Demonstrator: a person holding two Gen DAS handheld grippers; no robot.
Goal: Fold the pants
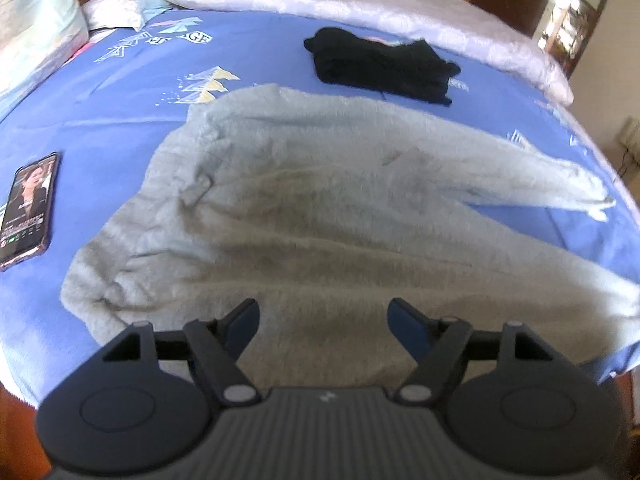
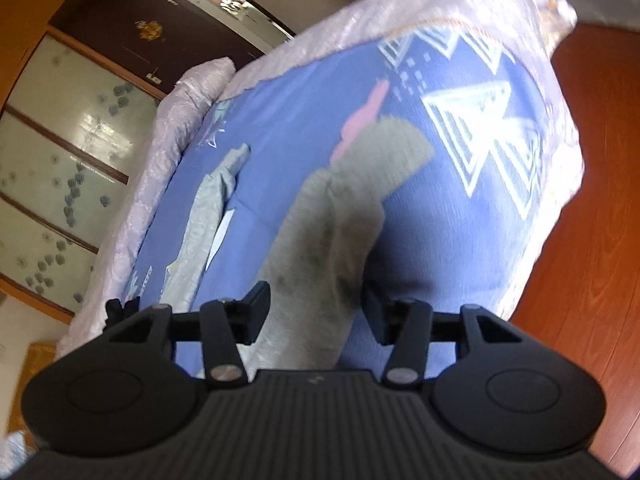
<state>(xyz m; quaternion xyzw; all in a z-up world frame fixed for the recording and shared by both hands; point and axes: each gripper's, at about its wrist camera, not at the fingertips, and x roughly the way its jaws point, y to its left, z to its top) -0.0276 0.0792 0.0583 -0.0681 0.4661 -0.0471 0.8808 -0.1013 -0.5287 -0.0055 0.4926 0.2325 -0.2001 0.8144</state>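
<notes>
Light grey fleece pants (image 1: 320, 200) lie spread on the blue bed sheet (image 1: 120, 120), waist toward the left and legs running right. One leg (image 1: 540, 176) stretches toward the far right edge. My left gripper (image 1: 322, 312) hovers open over the near part of the pants, with nothing pinched between its fingers. In the right wrist view, the end of the near pants leg (image 2: 340, 208) lies flat on the sheet and runs down between the fingers of my right gripper (image 2: 316, 296). That gripper stands open, its pads apart from the cloth. The other leg (image 2: 212, 208) lies further left.
A phone (image 1: 28, 208) with its screen lit lies on the sheet at the left. A folded black garment (image 1: 380, 68) sits beyond the pants. A white quilt (image 1: 360, 4) and a pillow (image 1: 116, 8) line the far side. The bed's edge drops to a wooden floor (image 2: 592, 240).
</notes>
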